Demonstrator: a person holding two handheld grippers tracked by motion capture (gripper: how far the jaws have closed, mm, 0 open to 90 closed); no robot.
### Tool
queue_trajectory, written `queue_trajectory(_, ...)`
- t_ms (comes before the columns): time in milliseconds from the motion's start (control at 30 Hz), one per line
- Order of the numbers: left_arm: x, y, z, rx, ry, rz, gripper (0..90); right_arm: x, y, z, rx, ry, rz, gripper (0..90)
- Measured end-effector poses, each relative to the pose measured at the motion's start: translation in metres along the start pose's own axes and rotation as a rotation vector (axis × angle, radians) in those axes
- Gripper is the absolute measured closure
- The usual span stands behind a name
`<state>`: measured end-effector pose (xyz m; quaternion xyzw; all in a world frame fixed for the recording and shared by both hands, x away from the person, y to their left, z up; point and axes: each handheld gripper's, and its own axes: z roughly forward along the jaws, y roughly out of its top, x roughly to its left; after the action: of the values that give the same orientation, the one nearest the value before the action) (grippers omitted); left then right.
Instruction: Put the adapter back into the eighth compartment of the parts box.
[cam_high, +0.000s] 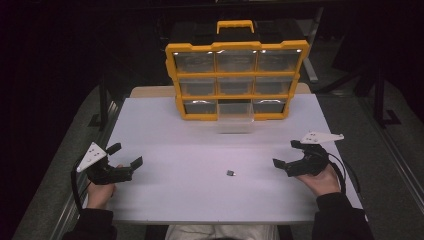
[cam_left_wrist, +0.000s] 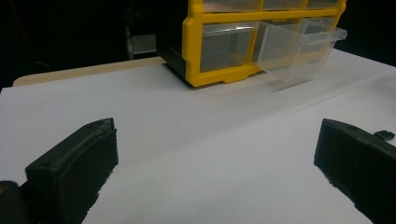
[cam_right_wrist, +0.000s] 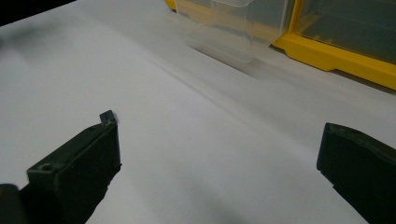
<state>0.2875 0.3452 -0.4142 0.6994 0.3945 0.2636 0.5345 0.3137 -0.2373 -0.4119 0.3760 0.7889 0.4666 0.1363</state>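
Part: a small dark flat piece (cam_high: 230, 173) lies alone on the white tabletop (cam_high: 190, 195), between my two tools and a little nearer the right one. In the left gripper view I catch it (cam_left_wrist: 384, 135) just past the right-hand jaw; in the right gripper view it (cam_right_wrist: 108, 116) peeks over the tip of the left-hand jaw.

Organiser: the yellow-framed cabinet of clear plastic drawers (cam_high: 237, 80) stands at the far side of the table. Its bottom-middle clear drawer (cam_high: 234, 119) is pulled out toward me; I cannot see anything in it.

Left gripper (cam_high: 125, 161): jaws spread wide, nothing between them, low over the table at the left edge, well apart from the part.

Right gripper (cam_high: 286, 154): jaws also spread wide and holding nothing, low at the right, near the part but not touching it.

Step in hand: I judge this to be picking up the part and dropping it in the open drawer.

How I would do it well: use the right gripper, since it is closer. Swing it so the part sits centred between the jaws rather than off one tip, bring the tips down to the tabletop, then close slowly so so thin a piece is not flicked away.

Risk: a glancing jaw may skid it across the smooth top.
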Motion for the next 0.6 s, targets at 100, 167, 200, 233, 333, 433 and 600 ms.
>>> queue_trajectory(100, 0.0003, -0.0001, -0.0003, -0.001, -0.001, -0.004, 0.0, 0.0012, 0.0000, 0.0002, 0.001, 0.004, -0.006, 0.0)
queue_trajectory(167, 0.0001, -0.0001, -0.0002, 0.000, -0.001, 0.000, 0.0, 0.0015, 0.0000, 0.0002, 0.001, 0.006, -0.009, 0.0)
queue_trajectory(200, -0.0003, 0.0000, -0.0002, -0.002, -0.003, 0.002, 0.0, 0.0020, 0.0000, 0.0002, 0.001, 0.006, -0.008, 0.0)
queue_trajectory(233, -0.0004, 0.0001, -0.0003, -0.003, -0.004, 0.003, 0.0, 0.0021, 0.0002, 0.0002, 0.000, 0.006, -0.010, 0.0)
queue_trajectory(333, -0.0006, -0.0001, -0.0002, 0.000, -0.004, 0.002, 0.0, 0.0023, 0.0005, 0.0004, -0.001, 0.006, -0.013, 0.0)
queue_trajectory(433, -0.0006, -0.0004, 0.0000, 0.005, -0.003, -0.001, 0.0, 0.0028, 0.0005, 0.0010, 0.004, 0.006, -0.014, 0.0)
queue_trajectory(600, -0.0008, -0.0006, 0.0002, 0.008, -0.004, -0.002, 0.0, 0.0032, 0.0006, 0.0016, 0.007, 0.006, -0.017, 0.0)
